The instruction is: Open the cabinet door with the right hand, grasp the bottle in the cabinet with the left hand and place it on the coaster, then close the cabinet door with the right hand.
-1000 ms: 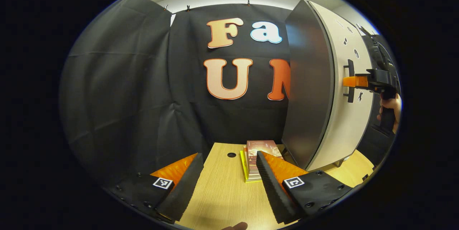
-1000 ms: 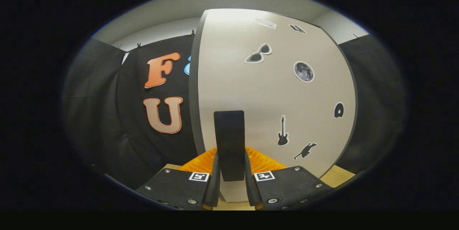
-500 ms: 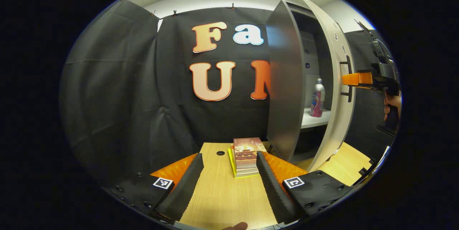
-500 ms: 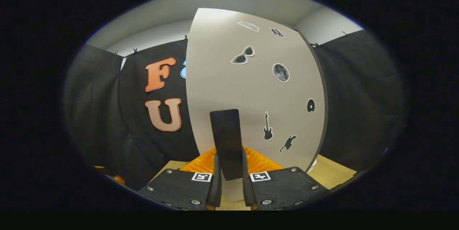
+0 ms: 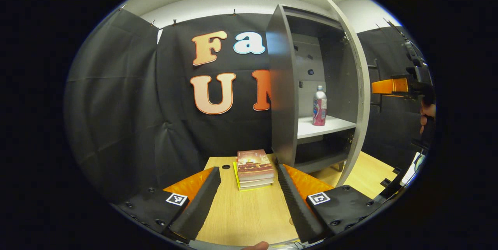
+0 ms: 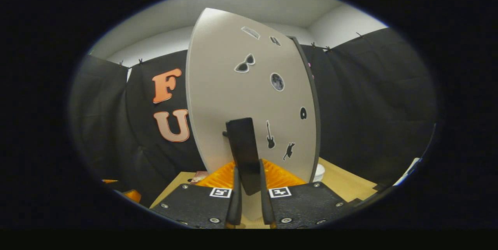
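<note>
The grey cabinet (image 5: 282, 86) stands on the table with its pale door (image 6: 249, 86) swung wide open. Inside, a silver bottle with a pink label (image 5: 319, 106) stands upright on the white shelf (image 5: 330, 126). My right gripper (image 6: 248, 191) is shut on the door's black handle (image 6: 244, 148), both fingers pressing its sides. The left gripper view has that gripper (image 5: 383, 86) at the far right beside the door edge, held by a hand (image 5: 426, 111). My left gripper (image 5: 249, 199) hovers open over the table, well short of the cabinet, nothing between its fingers.
A stack of books (image 5: 253, 164) lies on the wooden table (image 5: 249, 219) just left of the cabinet, near a cable hole (image 5: 226, 166). A small white round thing (image 6: 320, 171) sits on the table behind the door's lower corner. Black cloth walls surround the booth.
The door went from nearly shut to wide open, pulled by my right gripper on its handle. The bottle and shelf came into sight. My left gripper stayed low and open.
</note>
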The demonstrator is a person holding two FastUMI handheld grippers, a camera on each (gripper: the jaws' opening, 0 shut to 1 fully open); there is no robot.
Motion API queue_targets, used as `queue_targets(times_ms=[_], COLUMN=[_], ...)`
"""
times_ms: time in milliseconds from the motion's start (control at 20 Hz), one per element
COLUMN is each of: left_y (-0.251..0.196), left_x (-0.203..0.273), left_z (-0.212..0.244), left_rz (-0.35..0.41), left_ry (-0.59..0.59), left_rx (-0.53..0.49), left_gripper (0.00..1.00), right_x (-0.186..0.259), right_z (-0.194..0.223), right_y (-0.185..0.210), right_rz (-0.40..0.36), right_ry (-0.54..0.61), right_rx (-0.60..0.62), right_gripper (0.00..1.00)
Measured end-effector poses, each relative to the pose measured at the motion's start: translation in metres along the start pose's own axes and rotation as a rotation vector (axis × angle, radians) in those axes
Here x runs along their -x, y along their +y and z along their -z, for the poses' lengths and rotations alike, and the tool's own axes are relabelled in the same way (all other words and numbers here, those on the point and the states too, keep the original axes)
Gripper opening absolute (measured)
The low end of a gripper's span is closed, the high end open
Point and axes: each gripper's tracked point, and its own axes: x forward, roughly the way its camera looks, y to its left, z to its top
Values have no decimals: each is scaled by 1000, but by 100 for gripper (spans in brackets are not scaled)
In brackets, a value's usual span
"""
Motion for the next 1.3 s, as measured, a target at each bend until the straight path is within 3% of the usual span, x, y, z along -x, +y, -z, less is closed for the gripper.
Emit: queue_targets(times_ms=[400, 450, 700, 750, 900, 950, 1000, 1050, 1300], left_y=[-74, -83, -126, -135, -152, -157, -161, -164, -179], left_x=[18, 19, 20, 20, 19, 18, 17, 15, 12], left_z=[0, 0, 6, 8, 8, 7, 6, 6, 5], left_rz=[35, 38, 44, 48, 48, 46, 45, 42, 39], left_ry=[0, -1, 13, 19, 20, 17, 16, 14, 18], left_rx=[1, 4, -2, -7, -17, -18, -19, -20, -18], left_gripper=[94, 94, 94, 94, 94, 95, 96, 98, 96], right_x=[31, 33, 42, 45, 45, 44, 44, 42, 41], right_z=[-8, -9, -6, -8, -15, -17, -18, -19, -20], right_y=[-67, -76, -129, -141, -177, -188, -199, -210, -236], right_rz=[15, 13, 7, 15, 20, 20, 14, 2, -66], right_ry=[-36, -37, -31, -24, -22, -31, -31, -34, -34], right_rx=[6, 0, 40, 47, 19, 15, 13, 11, -12], right_gripper=[17, 12, 17, 7, 8, 12, 12, 6, 3])
